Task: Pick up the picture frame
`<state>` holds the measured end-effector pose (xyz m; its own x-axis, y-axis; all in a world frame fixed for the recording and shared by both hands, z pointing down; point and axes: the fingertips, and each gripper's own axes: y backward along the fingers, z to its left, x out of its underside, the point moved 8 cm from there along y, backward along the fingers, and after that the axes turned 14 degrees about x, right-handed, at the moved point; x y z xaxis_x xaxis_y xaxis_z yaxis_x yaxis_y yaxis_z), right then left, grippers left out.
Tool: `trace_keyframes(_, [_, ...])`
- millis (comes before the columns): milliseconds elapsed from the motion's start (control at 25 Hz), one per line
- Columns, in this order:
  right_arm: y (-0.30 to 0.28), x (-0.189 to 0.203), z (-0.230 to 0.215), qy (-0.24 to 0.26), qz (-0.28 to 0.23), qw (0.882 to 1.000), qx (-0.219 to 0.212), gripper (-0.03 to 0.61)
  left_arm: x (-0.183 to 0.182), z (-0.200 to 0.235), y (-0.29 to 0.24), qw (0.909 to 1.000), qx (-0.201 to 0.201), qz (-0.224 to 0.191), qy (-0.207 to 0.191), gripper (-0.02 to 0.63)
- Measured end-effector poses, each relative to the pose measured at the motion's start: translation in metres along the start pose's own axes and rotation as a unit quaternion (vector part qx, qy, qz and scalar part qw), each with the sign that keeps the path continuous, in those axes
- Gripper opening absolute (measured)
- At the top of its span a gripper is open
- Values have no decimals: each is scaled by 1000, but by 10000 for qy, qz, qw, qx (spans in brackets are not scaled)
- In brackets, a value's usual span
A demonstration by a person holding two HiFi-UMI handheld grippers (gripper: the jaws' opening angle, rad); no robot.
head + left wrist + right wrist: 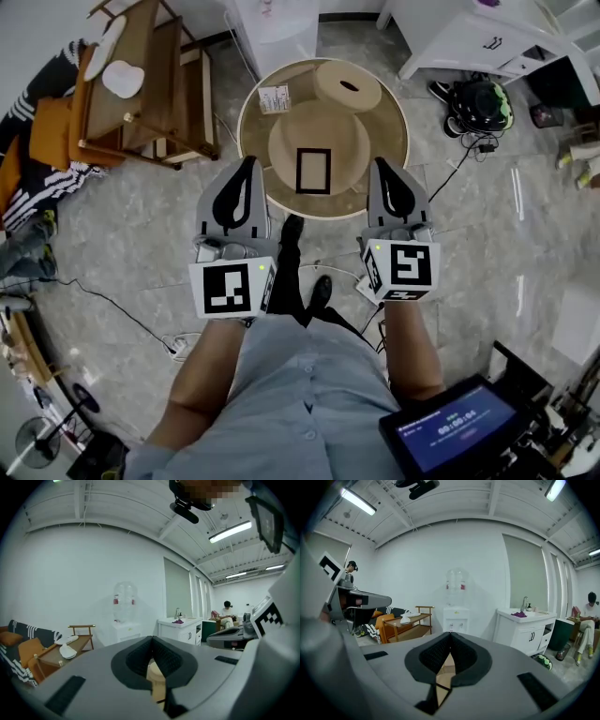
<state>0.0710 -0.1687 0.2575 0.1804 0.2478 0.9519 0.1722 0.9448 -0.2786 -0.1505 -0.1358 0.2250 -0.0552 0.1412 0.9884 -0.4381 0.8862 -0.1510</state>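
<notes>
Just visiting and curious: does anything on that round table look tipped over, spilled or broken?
Nothing stands out. The picture frame lies flat and intact near the middle of the round table, with no spill around it.

Your left gripper [151, 638] has its jaws pressed together at the tips, and a tan surface [157, 679] peeks through the gap lower down. Past it there's a water dispenser [124, 605] against the white wall, with a white sink cabinet [180, 629] just to its right. Over on the left is a wooden rack [77, 643] with white slippers [68, 652] on it. A person [228, 612] sits way back on the right.
</notes>
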Motion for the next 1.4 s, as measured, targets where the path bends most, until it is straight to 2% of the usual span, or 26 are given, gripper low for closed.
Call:
trace_keyframes(160, [-31,25,11,23,368,9993,-10,14,27,28,-20,9995,-2,274,171,11])
trace_keyframes(480, [-88,85,19,-21,1029,9947,-14,14,86,57,-68,9955,140,829,436,11])
trace_keyframes(1040, [-164,203,25,-318,2230,9743,-11,15,193,86,-157,9788,479,1822,810,11])
trace_keyframes(1400, [-176,260,41,-392,2683,9625,19,15,245,93,-171,9703,604,2101,1036,11])
